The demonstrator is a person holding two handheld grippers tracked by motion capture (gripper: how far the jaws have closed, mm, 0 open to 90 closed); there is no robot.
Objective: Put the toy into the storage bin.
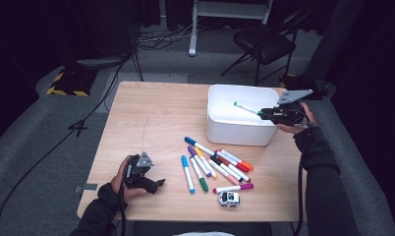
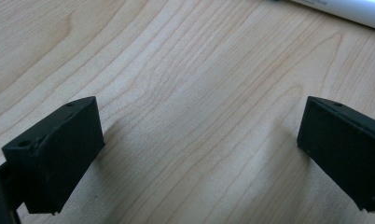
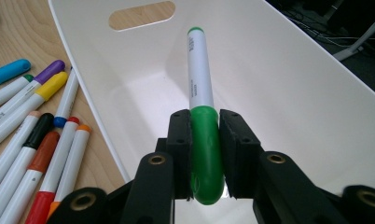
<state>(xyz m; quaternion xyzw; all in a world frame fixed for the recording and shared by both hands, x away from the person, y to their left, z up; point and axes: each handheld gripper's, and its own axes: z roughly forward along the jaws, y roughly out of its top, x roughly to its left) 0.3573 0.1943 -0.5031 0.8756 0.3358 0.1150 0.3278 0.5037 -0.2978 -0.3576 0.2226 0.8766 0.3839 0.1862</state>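
Note:
My right gripper (image 1: 267, 113) is shut on the green cap of a green marker (image 3: 200, 93), holding it over the inside of the white bin (image 3: 293, 93). In the high view the green marker (image 1: 245, 108) points left over the white bin (image 1: 235, 132) at the table's back right. Several loose markers (image 1: 220, 164) lie on the wooden table (image 1: 151, 118) in front of the bin. My left gripper (image 1: 156, 184) rests near the front left of the table, open, with only bare wood between its fingers (image 2: 59, 149).
A small white toy car (image 1: 229, 198) stands near the table's front edge, beside a pink marker (image 1: 233, 188). A black folding chair (image 1: 264, 42) and cables sit on the floor behind the table. Bare wood stretches across the table's left half.

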